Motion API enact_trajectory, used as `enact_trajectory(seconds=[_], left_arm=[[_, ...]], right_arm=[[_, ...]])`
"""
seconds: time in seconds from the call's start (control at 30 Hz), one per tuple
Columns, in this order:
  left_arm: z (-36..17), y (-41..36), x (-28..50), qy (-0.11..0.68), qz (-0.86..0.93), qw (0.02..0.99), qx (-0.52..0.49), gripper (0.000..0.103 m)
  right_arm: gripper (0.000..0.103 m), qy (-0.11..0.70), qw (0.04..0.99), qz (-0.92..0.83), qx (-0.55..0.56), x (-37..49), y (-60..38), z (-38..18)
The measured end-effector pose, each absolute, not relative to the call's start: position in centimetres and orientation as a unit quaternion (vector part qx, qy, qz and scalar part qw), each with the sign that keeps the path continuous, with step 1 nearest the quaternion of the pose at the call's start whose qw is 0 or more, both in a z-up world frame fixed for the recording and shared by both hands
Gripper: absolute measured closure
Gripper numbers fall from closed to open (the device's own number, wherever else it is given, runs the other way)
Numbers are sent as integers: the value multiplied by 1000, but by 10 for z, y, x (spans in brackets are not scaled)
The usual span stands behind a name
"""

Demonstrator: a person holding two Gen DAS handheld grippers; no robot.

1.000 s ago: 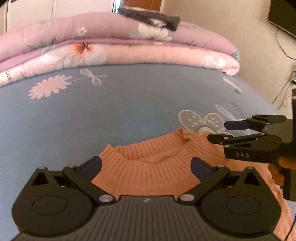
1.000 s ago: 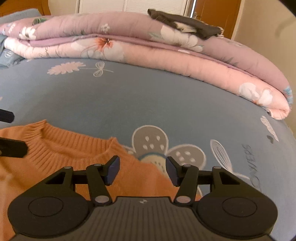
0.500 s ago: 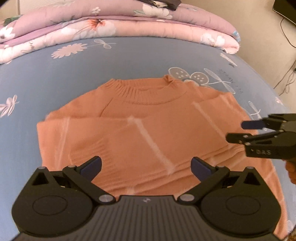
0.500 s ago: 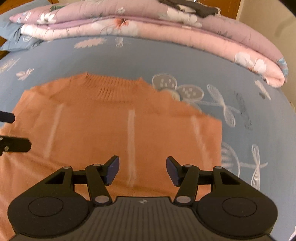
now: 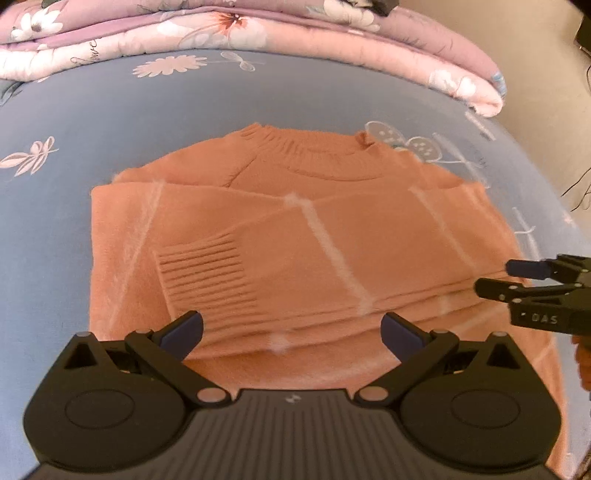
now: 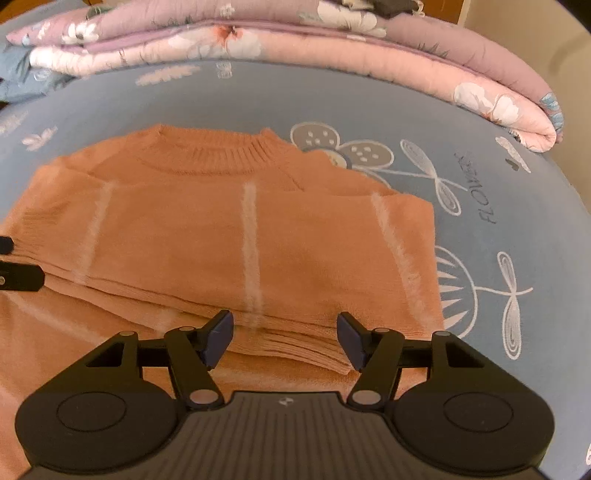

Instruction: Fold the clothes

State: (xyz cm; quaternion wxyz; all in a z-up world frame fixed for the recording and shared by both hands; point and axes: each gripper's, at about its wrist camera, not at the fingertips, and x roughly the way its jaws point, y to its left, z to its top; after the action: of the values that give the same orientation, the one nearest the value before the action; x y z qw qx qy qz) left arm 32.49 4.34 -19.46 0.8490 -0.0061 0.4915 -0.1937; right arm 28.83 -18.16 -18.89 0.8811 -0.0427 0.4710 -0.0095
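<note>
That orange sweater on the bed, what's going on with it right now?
A person is folding the orange sweater on the blue flowered bedsheet, with a handheld claw in each hand. Its sleeves are already folded across the front, one ribbed cuff lying on top. The left claw is open with nothing gripped; the right claw is opening, also empty. Both hover over the sweater's lower part. A folded quilt lies behind.

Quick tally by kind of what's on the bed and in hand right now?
Orange sweater: 1
Folded floral quilts: 2
Dark garment on the quilts: 1
Grippers, left and right: 2
Total: 6
</note>
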Motion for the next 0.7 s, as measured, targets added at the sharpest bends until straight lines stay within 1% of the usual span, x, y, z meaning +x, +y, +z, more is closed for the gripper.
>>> enact_trajectory(seconds=[0.1, 0.23, 0.5, 0.57, 0.7], left_arm=[[-187, 36, 307, 510, -188, 839, 8, 1], [-194, 27, 287, 544, -186, 818, 16, 1], [-230, 34, 270, 587, -157, 794, -29, 1], [-231, 38, 270, 585, -158, 794, -37, 1], [-231, 41, 276, 593, -153, 789, -56, 1]], right_arm=[[36, 472, 881, 1, -36, 276, -178, -179], [36, 488, 872, 20, -19, 261, -172, -177], [36, 548, 836, 21, 17, 243, -164, -212], [33, 558, 829, 17, 21, 241, -165, -218], [24, 564, 825, 30, 6, 243, -159, -219]])
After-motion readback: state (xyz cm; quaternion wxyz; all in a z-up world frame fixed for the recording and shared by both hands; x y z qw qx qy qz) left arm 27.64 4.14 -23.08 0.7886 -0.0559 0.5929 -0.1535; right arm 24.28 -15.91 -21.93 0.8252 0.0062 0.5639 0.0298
